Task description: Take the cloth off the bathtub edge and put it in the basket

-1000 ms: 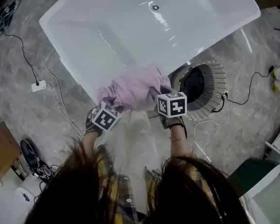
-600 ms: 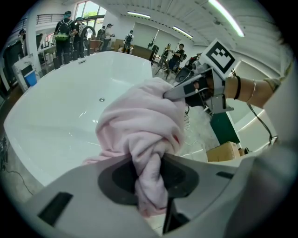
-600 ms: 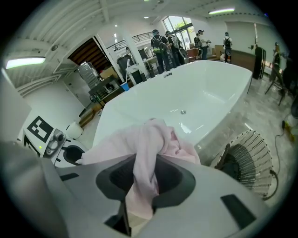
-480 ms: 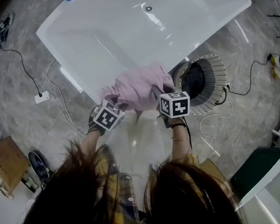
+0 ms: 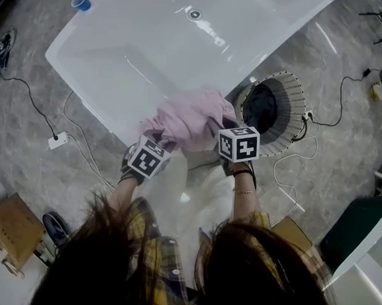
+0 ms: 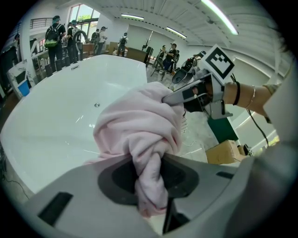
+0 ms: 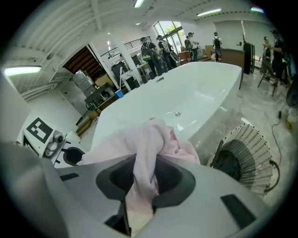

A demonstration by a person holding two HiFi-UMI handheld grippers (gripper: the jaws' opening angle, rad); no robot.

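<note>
Head view is looking steeply down; both gripper views are facing the tub (image 5: 154,46) up close, sharing the cloth (image 5: 190,118).

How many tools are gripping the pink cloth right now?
2. The left tool grips the pink cloth at its left; the right tool grips its right, nearest the basket.

Head view dim, glare on tub (image 5: 179,54); gripper views bright, fisheye, corners blk.
</note>
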